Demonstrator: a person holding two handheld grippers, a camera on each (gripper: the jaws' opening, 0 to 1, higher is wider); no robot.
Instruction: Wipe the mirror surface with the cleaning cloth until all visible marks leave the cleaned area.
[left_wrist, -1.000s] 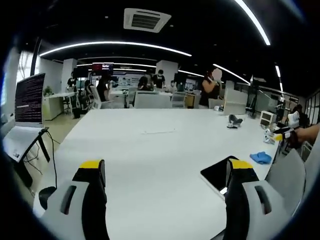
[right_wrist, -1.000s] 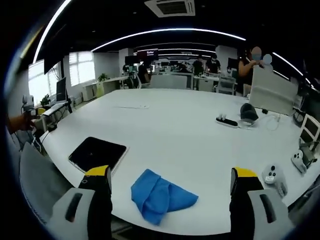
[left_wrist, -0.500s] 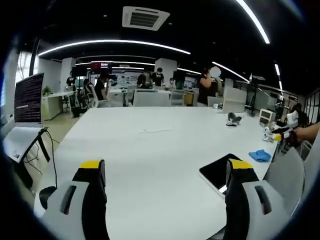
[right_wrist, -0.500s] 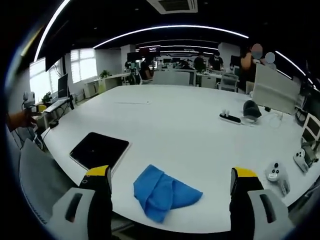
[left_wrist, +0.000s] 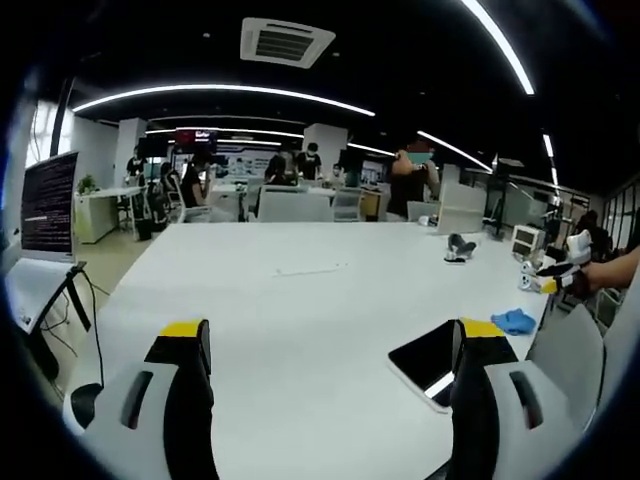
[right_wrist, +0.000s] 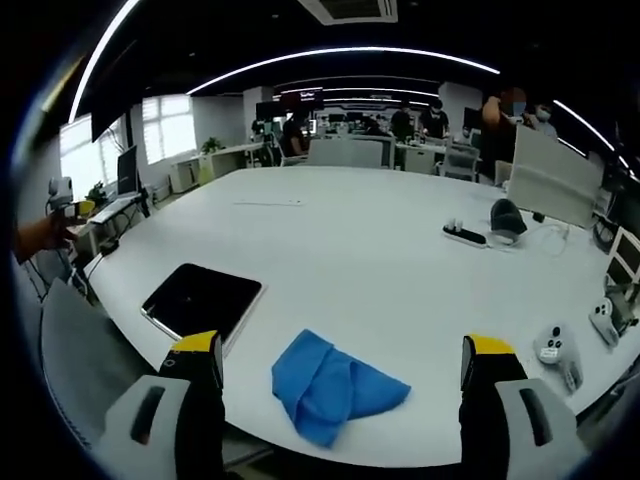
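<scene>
A flat dark mirror (right_wrist: 202, 300) lies on the white table (right_wrist: 360, 240) near its front edge, left of a crumpled blue cloth (right_wrist: 332, 385). My right gripper (right_wrist: 340, 375) hovers open just short of the cloth, which sits between its yellow-tipped jaws. In the left gripper view the mirror (left_wrist: 428, 358) lies beside the right jaw, and the blue cloth (left_wrist: 515, 321) is small beyond it. My left gripper (left_wrist: 335, 345) is open over bare table. The other gripper (left_wrist: 553, 277) shows at far right, held by a hand.
A grey chair back (right_wrist: 75, 365) stands left of the mirror. A power strip (right_wrist: 468, 235) and a dark headset (right_wrist: 508, 217) lie at the table's right. White controllers (right_wrist: 553, 350) rest near the right edge. A laptop (left_wrist: 45, 215) stands at left. People stand in the background.
Both cameras shifted slightly. In the right gripper view the cloth and mirror sit a little nearer; in the left gripper view the mirror slid down and left. Nothing was grasped.
</scene>
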